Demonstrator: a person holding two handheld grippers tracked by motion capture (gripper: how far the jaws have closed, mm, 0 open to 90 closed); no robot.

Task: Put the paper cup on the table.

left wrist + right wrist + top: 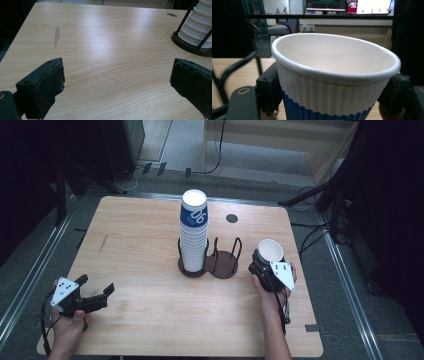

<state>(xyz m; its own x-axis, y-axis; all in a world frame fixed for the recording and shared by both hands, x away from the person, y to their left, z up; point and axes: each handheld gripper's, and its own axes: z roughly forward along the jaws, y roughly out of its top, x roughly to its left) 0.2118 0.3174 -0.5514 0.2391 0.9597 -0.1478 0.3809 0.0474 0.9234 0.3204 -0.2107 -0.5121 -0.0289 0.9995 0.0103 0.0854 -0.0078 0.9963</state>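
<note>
Basically, the paper cup (332, 82) sat upright, mouth up, clamped between the right gripper (267, 262) fingers (270, 87), one black pad on each side of its ribbed white-and-blue wall. In the high view that cup (270, 249) was at the right part of the tabletop (150, 315), just right of the dark two-slot wire holder (212, 262) and apart from it; couldn't tell whether its base touched the wood. Right hand (272, 292) gripped the tool body from below, grey three-cornered plate facing up.

Holder's left slot carried the tall stack of cups (194, 232), white ribbed sides, blue band with a number near the top. Right slot (226, 260) had no cup in it. Both sat mid-tabletop.

Left gripper (95, 290) was at the near left corner, held in the left hand (70, 320), well apart from the holder. Its fingers (48, 85) were spread wide, nothing between them, bare wood under the gap. In the left gripper view the holder base and bottom of the stack (197, 32) showed at upper right, with a dull scuff mark (57, 35) on the wood farther left.
</note>
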